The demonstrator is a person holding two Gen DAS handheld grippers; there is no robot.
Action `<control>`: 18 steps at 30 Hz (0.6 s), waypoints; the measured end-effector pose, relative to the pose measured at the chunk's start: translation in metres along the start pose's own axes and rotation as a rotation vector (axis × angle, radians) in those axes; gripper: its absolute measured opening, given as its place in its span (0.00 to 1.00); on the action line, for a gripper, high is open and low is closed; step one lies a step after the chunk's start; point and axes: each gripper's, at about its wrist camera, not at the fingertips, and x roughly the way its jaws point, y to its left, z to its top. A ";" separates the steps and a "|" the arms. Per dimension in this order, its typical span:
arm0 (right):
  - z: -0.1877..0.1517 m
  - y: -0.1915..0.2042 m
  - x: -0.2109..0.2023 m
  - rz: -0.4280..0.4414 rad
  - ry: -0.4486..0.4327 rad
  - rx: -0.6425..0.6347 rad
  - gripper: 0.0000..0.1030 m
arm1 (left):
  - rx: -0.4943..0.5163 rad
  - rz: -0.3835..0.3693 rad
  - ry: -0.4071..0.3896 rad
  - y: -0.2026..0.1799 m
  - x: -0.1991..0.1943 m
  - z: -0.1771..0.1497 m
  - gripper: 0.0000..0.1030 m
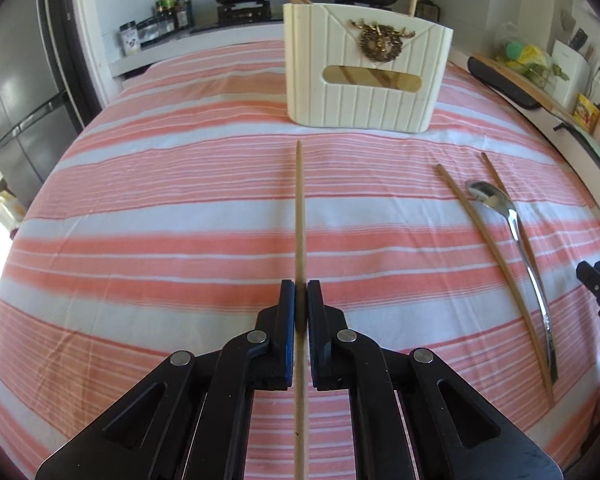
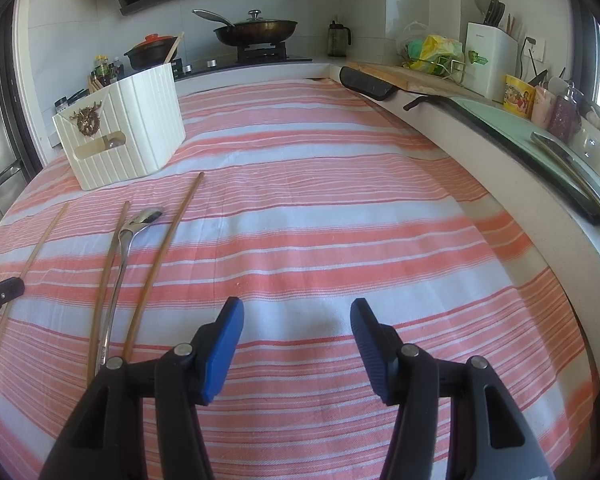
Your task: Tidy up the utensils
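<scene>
Left gripper (image 1: 301,292) angled down toward utensil holder (image 1: 364,76), jaws clamped on wooden chopstick (image 1: 299,208). Right gripper (image 2: 296,312) angled down, jaws half-open, empty.

A cream ribbed utensil holder (image 1: 364,84) with a gold emblem stands upright on the striped cloth. One wooden chopstick (image 1: 299,208) points toward it, pinched by the left gripper (image 1: 300,292). Two more chopsticks (image 1: 496,272) flank a metal spoon (image 1: 512,240) lying flat.
</scene>
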 end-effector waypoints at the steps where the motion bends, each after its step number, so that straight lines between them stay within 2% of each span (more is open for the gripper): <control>1: 0.000 -0.001 -0.001 0.002 -0.005 0.002 0.55 | -0.010 -0.007 0.005 0.004 0.001 -0.002 0.05; 2: -0.001 -0.002 -0.003 0.007 -0.017 0.009 0.55 | -0.022 -0.016 0.006 0.008 0.001 -0.004 0.07; 4: -0.002 -0.006 -0.010 0.034 -0.056 0.026 0.55 | -0.037 -0.040 -0.001 0.014 -0.001 -0.006 0.20; 6: -0.005 -0.004 -0.022 0.081 -0.102 0.028 0.55 | -0.045 -0.043 -0.013 0.016 -0.004 -0.008 0.58; 7: -0.005 0.000 -0.029 0.125 -0.109 0.029 0.55 | -0.049 -0.037 -0.024 0.017 -0.005 -0.010 0.63; 11: 0.004 0.035 -0.039 0.349 -0.078 -0.029 0.55 | -0.053 -0.034 -0.023 0.017 -0.002 -0.012 0.66; 14: 0.013 0.064 -0.033 0.395 -0.063 -0.112 0.54 | -0.042 -0.035 -0.025 0.015 -0.002 -0.012 0.69; 16: 0.019 0.076 -0.020 0.428 -0.027 -0.139 0.45 | -0.044 -0.040 -0.026 0.015 -0.002 -0.011 0.70; 18: 0.024 0.085 -0.003 0.439 0.027 -0.149 0.41 | -0.051 -0.046 -0.029 0.017 -0.002 -0.012 0.70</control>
